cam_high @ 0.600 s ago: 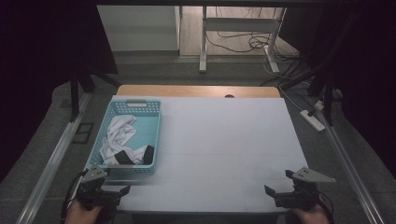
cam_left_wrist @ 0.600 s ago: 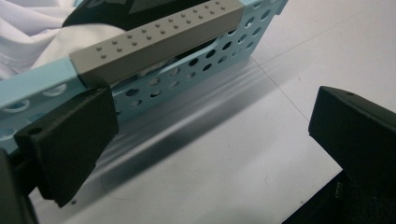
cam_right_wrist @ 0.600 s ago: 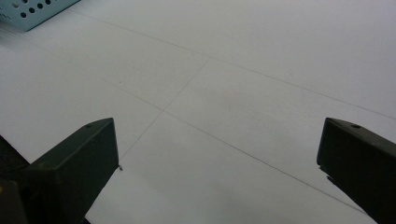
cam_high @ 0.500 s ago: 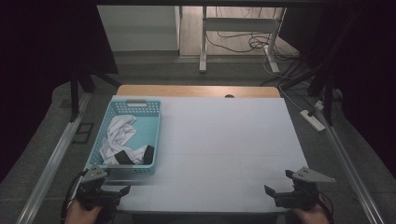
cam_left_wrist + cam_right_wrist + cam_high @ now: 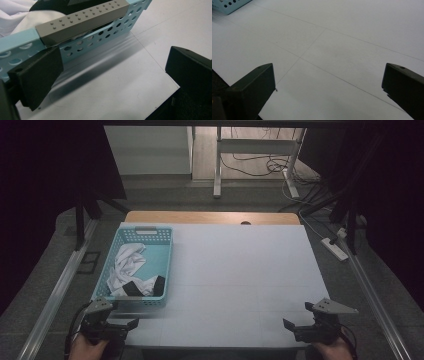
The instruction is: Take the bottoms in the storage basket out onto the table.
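A light-blue perforated basket [image 5: 165,265] stands at the table's left side, holding white cloth [image 5: 127,262] and a black item [image 5: 157,285]. My left gripper [image 5: 127,324] rests at the front left corner, just in front of the basket's near wall, jaws open and empty. In the left gripper view the basket's wall [image 5: 105,35] with its grey handle strip [image 5: 82,21] lies close ahead, white cloth [image 5: 15,11] behind it. My right gripper [image 5: 292,327] sits at the front right edge, open, with bare table between its jaws [image 5: 329,82].
The white table top [image 5: 245,270] stretches between the grippers, its wooden back edge [image 5: 210,217] beyond. A corner of the basket [image 5: 229,5] shows far off in the right gripper view. Metal rails run along both sides; a power strip [image 5: 336,249] lies on the floor at right.
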`<action>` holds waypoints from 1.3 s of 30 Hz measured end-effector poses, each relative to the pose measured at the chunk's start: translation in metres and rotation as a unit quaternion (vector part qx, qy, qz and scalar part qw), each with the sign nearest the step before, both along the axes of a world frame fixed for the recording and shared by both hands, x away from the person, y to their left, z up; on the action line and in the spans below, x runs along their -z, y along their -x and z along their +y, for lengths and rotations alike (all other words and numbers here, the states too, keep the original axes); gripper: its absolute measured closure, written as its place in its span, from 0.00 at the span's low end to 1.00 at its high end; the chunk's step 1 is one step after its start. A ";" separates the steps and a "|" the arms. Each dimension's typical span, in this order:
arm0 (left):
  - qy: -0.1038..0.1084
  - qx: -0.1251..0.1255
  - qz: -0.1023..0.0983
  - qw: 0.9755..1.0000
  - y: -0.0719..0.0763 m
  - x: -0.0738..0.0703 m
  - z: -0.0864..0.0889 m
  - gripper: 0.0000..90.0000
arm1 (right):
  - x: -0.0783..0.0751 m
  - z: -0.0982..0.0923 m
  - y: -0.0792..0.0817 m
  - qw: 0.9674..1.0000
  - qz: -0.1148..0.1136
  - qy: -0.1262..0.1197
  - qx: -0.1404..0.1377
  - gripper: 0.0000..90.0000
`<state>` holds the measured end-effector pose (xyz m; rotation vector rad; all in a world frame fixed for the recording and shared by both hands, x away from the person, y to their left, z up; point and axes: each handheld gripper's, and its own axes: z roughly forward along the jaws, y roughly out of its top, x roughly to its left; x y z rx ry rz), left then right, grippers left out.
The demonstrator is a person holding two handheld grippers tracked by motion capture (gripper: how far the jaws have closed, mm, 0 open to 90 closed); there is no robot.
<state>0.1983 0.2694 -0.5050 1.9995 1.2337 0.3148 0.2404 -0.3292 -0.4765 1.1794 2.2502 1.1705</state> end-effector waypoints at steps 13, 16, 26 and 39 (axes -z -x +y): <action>0.004 -0.003 0.004 1.000 -0.001 0.000 0.001 0.00 | 0.001 0.000 -0.002 1.000 0.011 -0.004 -0.004 0.00; 0.013 0.002 0.003 1.000 -0.001 -0.002 0.001 0.00 | 0.001 -0.001 -0.002 1.000 0.012 -0.006 -0.003 0.00; 0.004 0.011 -0.015 1.000 0.000 -0.009 -0.004 0.00 | 0.001 0.000 -0.002 1.000 0.014 -0.005 -0.010 0.00; 0.003 0.023 -0.034 0.999 0.000 -0.020 -0.004 0.00 | 0.001 0.000 -0.003 1.000 0.018 -0.003 -0.015 0.00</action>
